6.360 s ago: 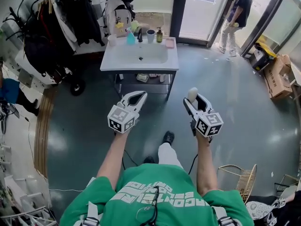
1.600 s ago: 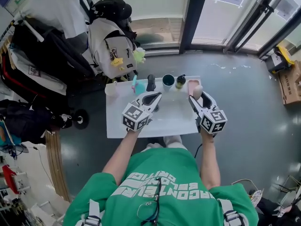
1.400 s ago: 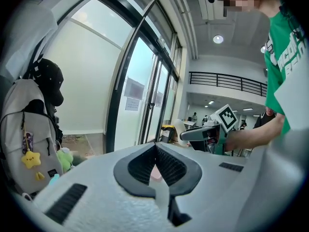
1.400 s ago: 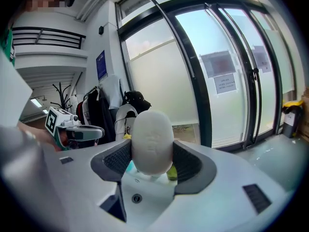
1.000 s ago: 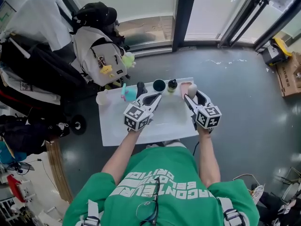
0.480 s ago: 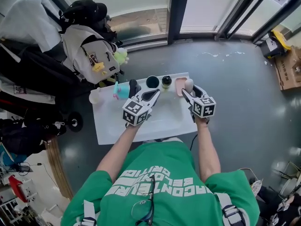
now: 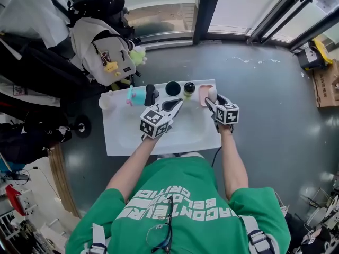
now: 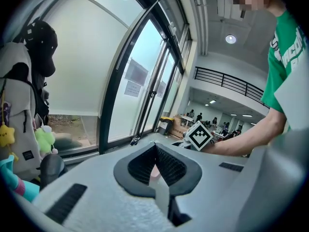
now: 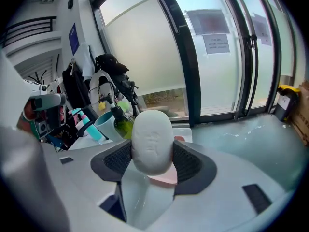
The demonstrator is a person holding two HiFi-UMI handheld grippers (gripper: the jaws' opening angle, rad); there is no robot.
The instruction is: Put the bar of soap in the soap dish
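My right gripper (image 7: 212, 100) is shut on a white oval bar of soap (image 7: 212, 93) and holds it upright at the far right corner of the white sink (image 7: 124, 139). The pink soap dish (image 7: 203, 94) lies just left of and under the soap. In the right gripper view the soap (image 9: 152, 138) sits between the dark pads (image 9: 189, 164), with the pink dish (image 9: 163, 178) showing right below it. My left gripper (image 7: 177, 104) hovers over the sink's middle, shut and empty. In its own view the left gripper (image 8: 155, 161) has its pads touching.
Along the sink's back edge stand a white cup (image 7: 106, 100), a teal bottle (image 7: 136, 95), a black tap (image 7: 151, 94), a dark mug (image 7: 172, 88) and a green bottle (image 7: 188, 88). A backpack (image 7: 103, 49) hangs behind. Grey floor surrounds the sink.
The person has come up to the sink. My right gripper has carried the soap forward until it hangs at the pink dish. The left gripper stays shut over the basin.
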